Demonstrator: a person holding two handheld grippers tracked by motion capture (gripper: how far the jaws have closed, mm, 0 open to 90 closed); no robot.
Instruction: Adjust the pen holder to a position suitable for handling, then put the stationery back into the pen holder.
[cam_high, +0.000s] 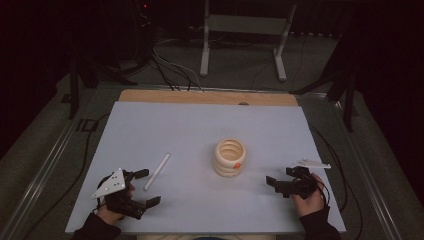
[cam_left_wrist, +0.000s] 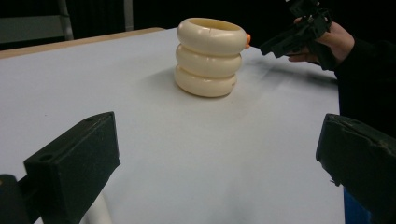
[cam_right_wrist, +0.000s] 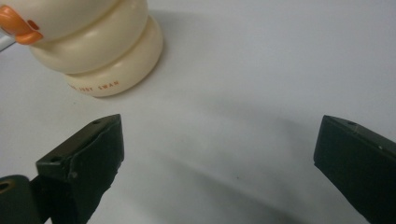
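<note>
Flanking the cream ribbed plastic cup (cam_high: 230, 158) at 8 and 4 o'clock, left gripper (cam_high: 145, 188) and right gripper (cam_high: 275, 183) kept fingers wide open, empty, probably ready for approaching it.

Each hand-held gripper is black with two blocky jaws, screw holes in the jaw tips, a grey triangular top plate, a trailing cable. Sleeves: dark.

I see a dim room around a lit surface (cam_high: 150, 130); soft shadows, jaws blurred up close.
</note>
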